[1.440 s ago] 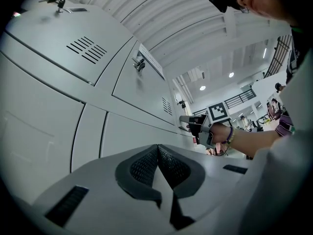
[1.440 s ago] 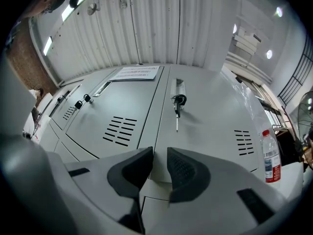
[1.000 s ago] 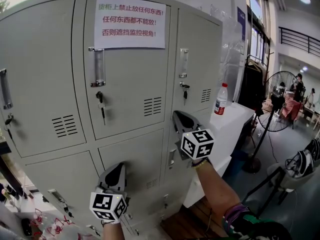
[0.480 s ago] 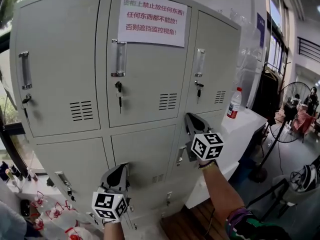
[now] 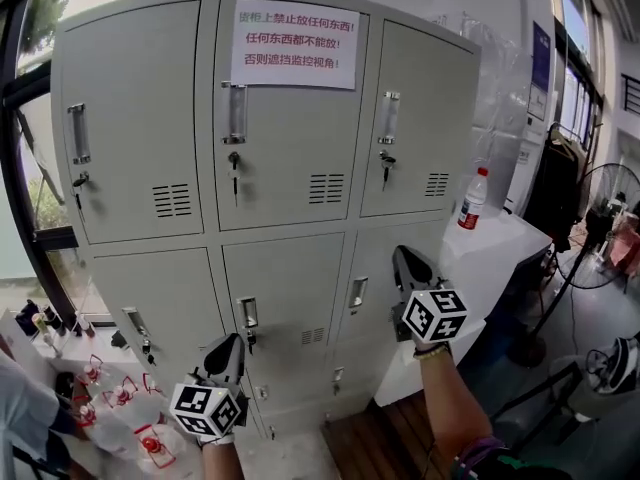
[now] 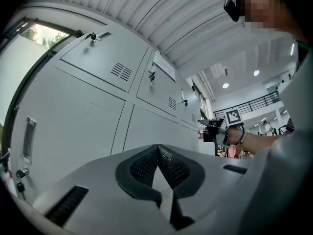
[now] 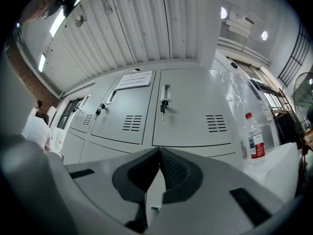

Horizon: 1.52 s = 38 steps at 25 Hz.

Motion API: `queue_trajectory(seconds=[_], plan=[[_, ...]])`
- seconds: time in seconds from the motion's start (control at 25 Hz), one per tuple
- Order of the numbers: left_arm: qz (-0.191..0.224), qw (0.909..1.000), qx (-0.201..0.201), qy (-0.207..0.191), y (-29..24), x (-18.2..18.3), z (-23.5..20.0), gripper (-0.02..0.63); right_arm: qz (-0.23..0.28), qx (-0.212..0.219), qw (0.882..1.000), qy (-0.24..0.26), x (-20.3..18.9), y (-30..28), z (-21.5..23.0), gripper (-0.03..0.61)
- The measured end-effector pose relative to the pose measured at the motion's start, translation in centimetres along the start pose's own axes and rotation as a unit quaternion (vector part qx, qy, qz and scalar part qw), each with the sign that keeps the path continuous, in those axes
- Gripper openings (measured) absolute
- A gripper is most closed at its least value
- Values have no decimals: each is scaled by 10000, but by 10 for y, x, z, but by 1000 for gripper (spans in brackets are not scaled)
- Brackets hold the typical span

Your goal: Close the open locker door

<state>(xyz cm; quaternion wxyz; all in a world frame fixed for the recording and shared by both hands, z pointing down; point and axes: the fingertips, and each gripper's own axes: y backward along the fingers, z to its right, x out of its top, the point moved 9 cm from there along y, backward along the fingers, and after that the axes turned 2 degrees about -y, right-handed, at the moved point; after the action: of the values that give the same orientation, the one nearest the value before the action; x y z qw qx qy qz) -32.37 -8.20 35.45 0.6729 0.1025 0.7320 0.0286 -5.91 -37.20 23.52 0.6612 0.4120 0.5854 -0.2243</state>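
- The locker (image 5: 130, 98) is a tall box of smooth grey metal, cut into flat doors shaped like rectangles, three across.
- The locker door (image 5: 368, 258) in the middle row on the right is just beside the tip of the right gripper. It lies flat, in line with the doors around it. I cannot tell if the tip touches it.
- The right gripper (image 5: 399, 254) is closed and holds nothing. In its own view the two black pads (image 7: 173, 170) are bumpy like rubber and meet in a thin line. They sit in a smooth grey shell.
- The left gripper (image 5: 232, 341) is closed too, and empty. Its dark dotted pads (image 6: 142, 168) are pressed together. It is low down, in front of the bottom doors, and well apart from the right one.
- Each gripper has a cube (image 5: 435, 315) with black and white squares on it.
- A white paper sign (image 5: 296, 43) with red writing is stuck on the top middle door.
- The top doors have long shiny handles (image 5: 234, 113), small keys (image 5: 234, 163) hanging under them, and rows of thin slots (image 5: 326, 188).
- A clear plastic bottle (image 5: 472, 200) with a red cap and a red label stands upright on a white table (image 5: 500, 243) to the right of the locker.
- A round wire fan (image 5: 610, 228) stands on a pole farther right.
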Motion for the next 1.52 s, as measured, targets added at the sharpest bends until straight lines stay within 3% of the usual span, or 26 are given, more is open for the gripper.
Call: queue_trajectory(seconds=[0.12,0.32,0.56,0.76,0.96,1.2,1.52], plan=[[-78,9999,70,25,25,-7,26,21,-93,-43,9999,-31,-7,41,6,-12],[-269,9994,-161,-142,66,-12,90,21,-186,-47,9998,-67,-11,124,0,-12],[-449,9982,377,-128,133,-21,148,21,-373,489,9977,-282,-25,219,-28,-11],[-444,9961,679,-334,182,-22,176,21,-564,522,9954,-569,-45,289,-25,-9],[-433,9909,1094,-647,222,-8,198,21,-595,702,9935,-675,-52,332,-26,-9],[-205,9855,1462,-838,272,1,216,21,-681,1026,9914,-437,-51,368,-37,-11],[-194,9821,1651,-891,292,-2,223,21,-690,881,9927,-459,-55,394,-32,-12]])
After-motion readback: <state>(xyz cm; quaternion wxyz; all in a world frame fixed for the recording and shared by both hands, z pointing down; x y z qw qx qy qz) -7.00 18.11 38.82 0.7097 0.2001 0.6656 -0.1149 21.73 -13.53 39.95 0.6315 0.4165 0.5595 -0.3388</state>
